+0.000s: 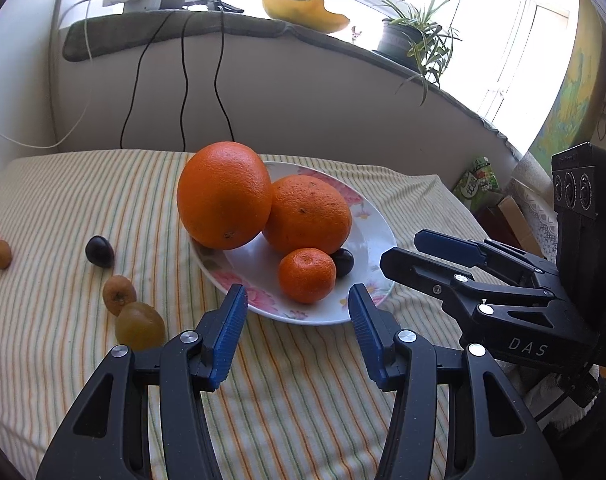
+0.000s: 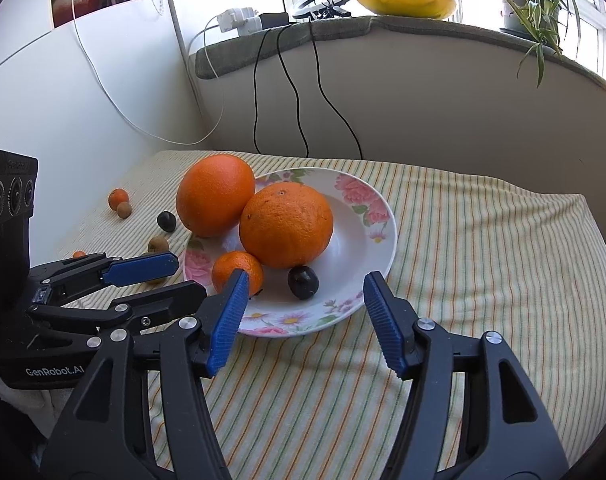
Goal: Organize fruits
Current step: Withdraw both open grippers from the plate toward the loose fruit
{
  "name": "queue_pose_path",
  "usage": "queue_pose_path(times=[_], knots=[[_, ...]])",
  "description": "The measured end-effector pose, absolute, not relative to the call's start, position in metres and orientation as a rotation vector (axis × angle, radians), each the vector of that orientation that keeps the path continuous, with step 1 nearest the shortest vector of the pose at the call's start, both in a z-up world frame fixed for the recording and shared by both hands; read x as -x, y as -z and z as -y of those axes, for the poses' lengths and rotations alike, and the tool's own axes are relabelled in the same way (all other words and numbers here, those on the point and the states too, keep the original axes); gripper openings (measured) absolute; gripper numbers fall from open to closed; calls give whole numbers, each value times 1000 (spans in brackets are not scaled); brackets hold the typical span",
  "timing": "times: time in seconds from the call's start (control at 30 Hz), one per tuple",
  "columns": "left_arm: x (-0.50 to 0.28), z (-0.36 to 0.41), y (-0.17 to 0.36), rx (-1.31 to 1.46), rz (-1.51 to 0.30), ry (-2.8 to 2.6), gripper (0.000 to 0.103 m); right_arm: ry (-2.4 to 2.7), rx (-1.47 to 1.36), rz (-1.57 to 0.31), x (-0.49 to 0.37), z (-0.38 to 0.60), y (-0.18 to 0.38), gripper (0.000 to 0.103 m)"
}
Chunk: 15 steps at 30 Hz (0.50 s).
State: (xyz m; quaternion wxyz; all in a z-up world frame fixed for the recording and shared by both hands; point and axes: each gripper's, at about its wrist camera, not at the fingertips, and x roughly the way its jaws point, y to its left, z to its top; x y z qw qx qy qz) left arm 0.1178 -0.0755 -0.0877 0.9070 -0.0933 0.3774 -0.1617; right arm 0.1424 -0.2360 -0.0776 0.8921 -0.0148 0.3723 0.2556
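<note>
Behind the mandarin (image 1: 307, 275), a plum (image 1: 344, 262) half hides; both grippers gape empty.

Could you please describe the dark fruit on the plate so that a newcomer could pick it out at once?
Start at the floral plate on the striped cloth. At its near side, below the two big oranges, a small dark plum lies beside a mandarin. It is the plate's only dark fruit; a similar dark one lies off the plate.
</note>
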Motion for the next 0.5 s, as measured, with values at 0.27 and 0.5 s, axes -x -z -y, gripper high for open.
queue_pose_path(times=[0.27, 0.5], knots=[[-108, 62, 84, 208, -767, 323, 52, -539, 36, -763, -135, 230, 71, 64], [-92, 37, 80, 213, -748, 277, 52, -581, 41, -739, -124, 217, 60, 65]])
